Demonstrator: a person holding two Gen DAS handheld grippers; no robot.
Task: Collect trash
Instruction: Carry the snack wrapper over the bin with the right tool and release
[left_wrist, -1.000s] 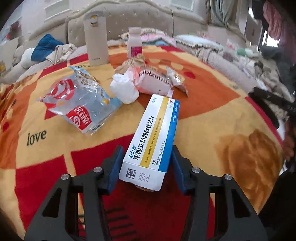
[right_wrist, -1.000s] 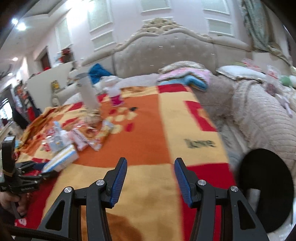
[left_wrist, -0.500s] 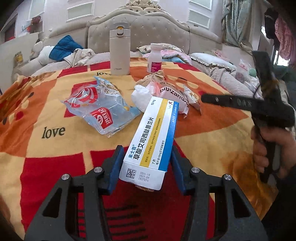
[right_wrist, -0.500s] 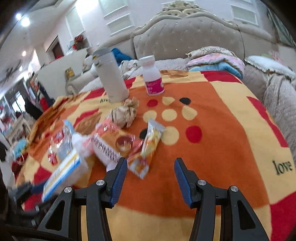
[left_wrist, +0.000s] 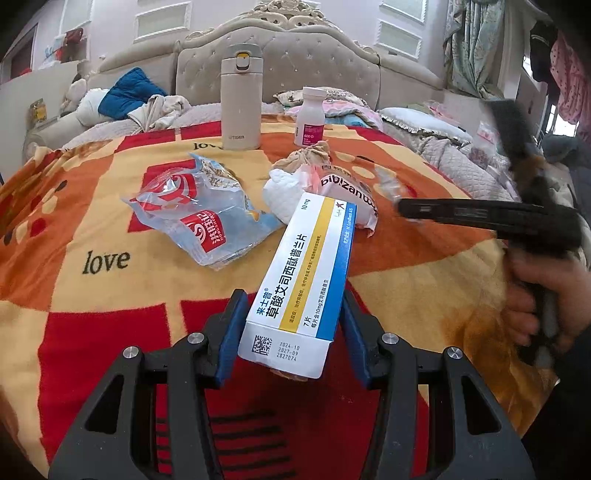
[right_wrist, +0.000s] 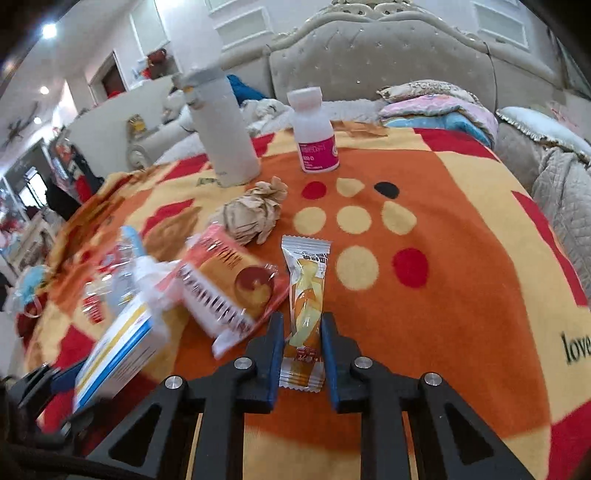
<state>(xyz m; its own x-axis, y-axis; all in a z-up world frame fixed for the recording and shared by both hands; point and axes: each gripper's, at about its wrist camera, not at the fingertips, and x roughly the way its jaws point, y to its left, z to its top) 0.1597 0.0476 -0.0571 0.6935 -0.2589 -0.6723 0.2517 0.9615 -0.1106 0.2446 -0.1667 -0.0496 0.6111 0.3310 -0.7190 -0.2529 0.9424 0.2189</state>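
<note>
My left gripper is shut on a white, yellow and blue medicine box, held above the blanket; the box also shows in the right wrist view. My right gripper is closed around the lower end of a yellow snack wrapper that lies on the blanket. Other trash lies close by: a clear red-printed plastic bag, a white tissue, a crumpled brown paper ball and an orange cake wrapper.
A beige thermos and a white bottle with a pink label stand at the far side of the orange, red and yellow blanket. Pillows, clothes and a padded headboard lie behind.
My right gripper swung left toward the trash pile, came down over the yellow snack wrapper and closed its fingers on it. My left gripper kept hold of the medicine box and rose slightly.
</note>
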